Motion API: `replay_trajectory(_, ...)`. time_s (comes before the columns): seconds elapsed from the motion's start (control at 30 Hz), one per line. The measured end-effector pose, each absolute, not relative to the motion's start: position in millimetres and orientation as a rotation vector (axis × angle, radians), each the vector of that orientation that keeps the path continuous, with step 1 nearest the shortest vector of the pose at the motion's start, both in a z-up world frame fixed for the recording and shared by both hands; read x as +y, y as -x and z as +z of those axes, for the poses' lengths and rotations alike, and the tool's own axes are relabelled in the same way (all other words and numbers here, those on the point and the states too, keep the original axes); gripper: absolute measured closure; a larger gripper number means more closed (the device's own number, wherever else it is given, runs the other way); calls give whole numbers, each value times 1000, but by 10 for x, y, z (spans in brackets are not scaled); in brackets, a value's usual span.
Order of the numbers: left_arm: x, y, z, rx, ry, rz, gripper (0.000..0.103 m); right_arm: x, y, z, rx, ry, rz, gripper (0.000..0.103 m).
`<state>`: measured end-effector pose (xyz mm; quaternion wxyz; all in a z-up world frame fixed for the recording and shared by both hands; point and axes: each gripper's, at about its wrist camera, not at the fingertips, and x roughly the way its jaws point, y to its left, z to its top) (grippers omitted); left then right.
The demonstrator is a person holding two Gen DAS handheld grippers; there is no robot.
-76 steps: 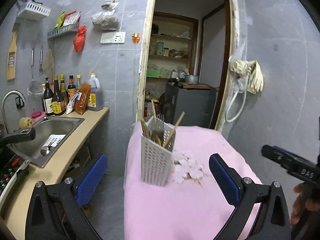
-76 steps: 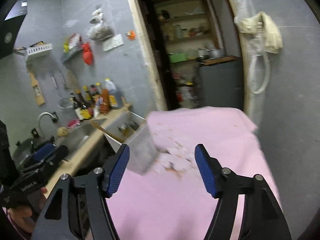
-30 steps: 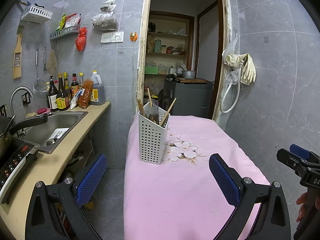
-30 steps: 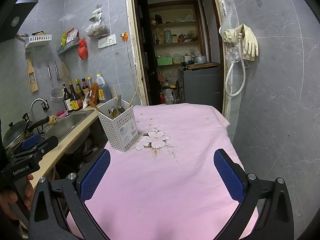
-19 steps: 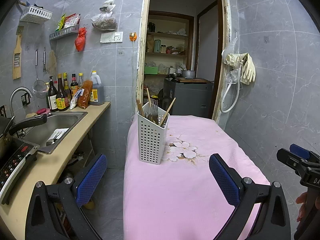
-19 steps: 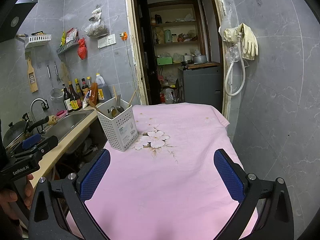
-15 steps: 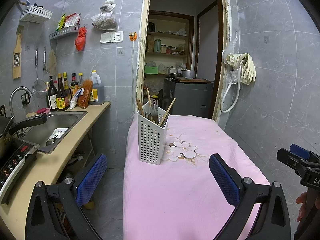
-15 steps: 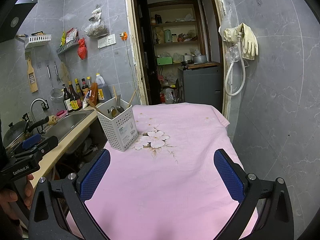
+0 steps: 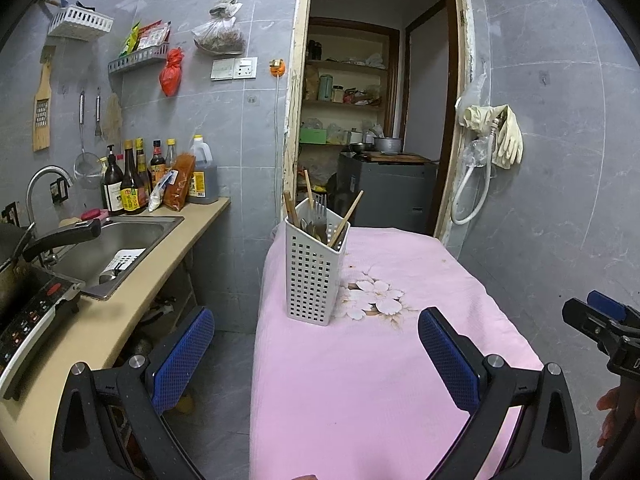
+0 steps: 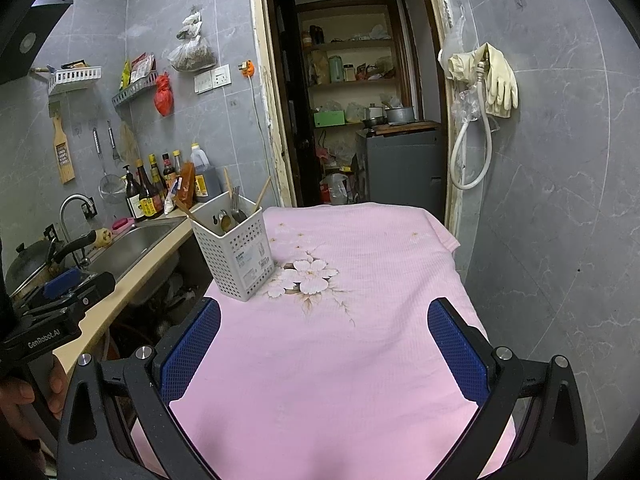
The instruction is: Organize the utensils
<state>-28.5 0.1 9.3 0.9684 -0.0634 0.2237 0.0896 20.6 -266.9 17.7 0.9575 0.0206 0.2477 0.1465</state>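
Observation:
A white perforated utensil holder [image 9: 314, 276] stands upright on the pink tablecloth [image 9: 380, 360] near its far left side. It holds a fork [image 9: 320, 210], spoons and wooden chopsticks [image 9: 347, 216]. It also shows in the right wrist view [image 10: 236, 254]. My left gripper [image 9: 316, 350] is open and empty, held well short of the holder. My right gripper [image 10: 324, 344] is open and empty, over the cloth to the holder's right. The left gripper body shows at the right wrist view's left edge [image 10: 60, 308].
A counter [image 9: 132, 300] with a steel sink [image 9: 116, 244], sauce bottles [image 9: 128, 184] and a stove panel [image 9: 28, 316] runs along the left. An open doorway [image 9: 376, 128] is behind the table. Rubber gloves and a hose [image 9: 492, 140] hang on the right wall.
Both grippers pulled back from the holder and steadied between 2.5 s and 1 s ago, and the right gripper opened wider. Over the last second nothing visibly moves.

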Motion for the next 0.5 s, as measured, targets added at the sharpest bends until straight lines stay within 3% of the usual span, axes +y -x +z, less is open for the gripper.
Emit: replay_trajectory(0.5, 11, 155, 38, 483, 126, 177, 0, -2611, -297, 114, 530, -42, 292, 1)
